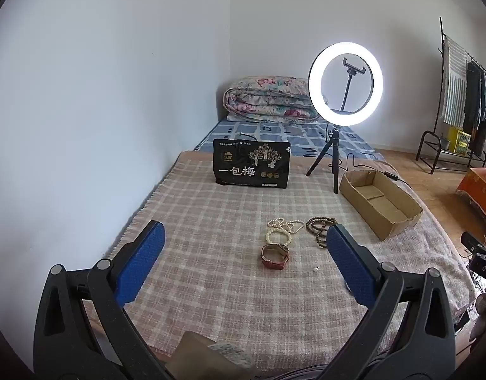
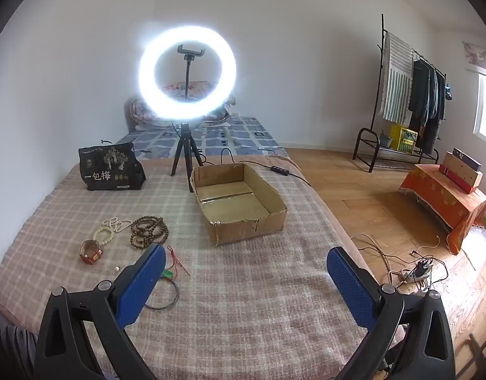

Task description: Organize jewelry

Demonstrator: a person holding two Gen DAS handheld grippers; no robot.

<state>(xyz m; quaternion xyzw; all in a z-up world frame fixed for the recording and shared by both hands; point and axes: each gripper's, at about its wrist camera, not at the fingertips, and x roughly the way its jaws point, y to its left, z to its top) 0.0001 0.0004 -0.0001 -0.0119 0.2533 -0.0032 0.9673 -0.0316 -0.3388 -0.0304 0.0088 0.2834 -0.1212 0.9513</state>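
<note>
Blue-padded fingers of the left gripper [image 1: 244, 234] stand spread wide above the plaid blanket [image 1: 211, 209] on the bed, gripping nothing. Between and just beyond them lie a red-strapped watch [image 1: 275, 256], a cream bead bracelet [image 1: 277, 237] and a pearl strand [image 1: 285, 224]; brown wooden beads [image 1: 319, 228] sit just beside the right finger. The right gripper [image 2: 245, 258] is likewise spread and empty, the cardboard box [image 2: 243, 224] ahead between its fingers, a black cord with green pendant [image 2: 166, 274] beside its left finger.
</note>
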